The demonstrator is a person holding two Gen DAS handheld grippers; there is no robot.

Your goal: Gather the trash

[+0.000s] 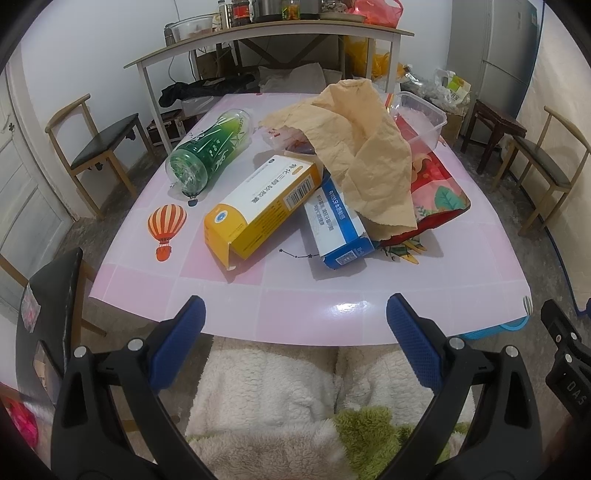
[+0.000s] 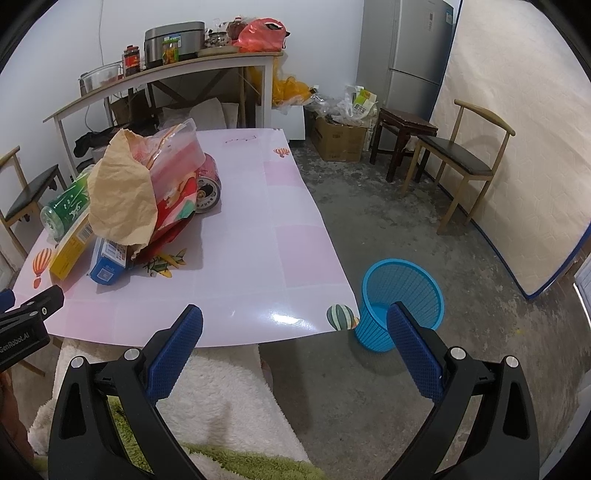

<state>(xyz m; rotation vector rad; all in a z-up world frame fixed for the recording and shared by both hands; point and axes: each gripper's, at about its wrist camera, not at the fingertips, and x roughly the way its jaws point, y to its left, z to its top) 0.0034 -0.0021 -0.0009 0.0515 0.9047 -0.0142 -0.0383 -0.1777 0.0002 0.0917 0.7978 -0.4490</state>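
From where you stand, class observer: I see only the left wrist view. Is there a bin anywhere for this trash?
Observer: Yes, a blue mesh bin stands on the floor by the table's right near corner.
Operator: Anything in it?
Observer: It looks empty.
Operator: Is anything hidden behind the pile?
Observer: A can lies on its side behind the red bag.
Operator: And the right gripper?
Observer: The right gripper is open, holding nothing.

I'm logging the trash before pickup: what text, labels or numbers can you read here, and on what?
"GenRobot.AI": on the left gripper's body.
"DAS": on the right gripper's body.
Yellow box: Chinese print and barcode, too blurred.
Blue box: Chinese print, too blurred.
Green bottle, can, fridge sticker: unreadable.
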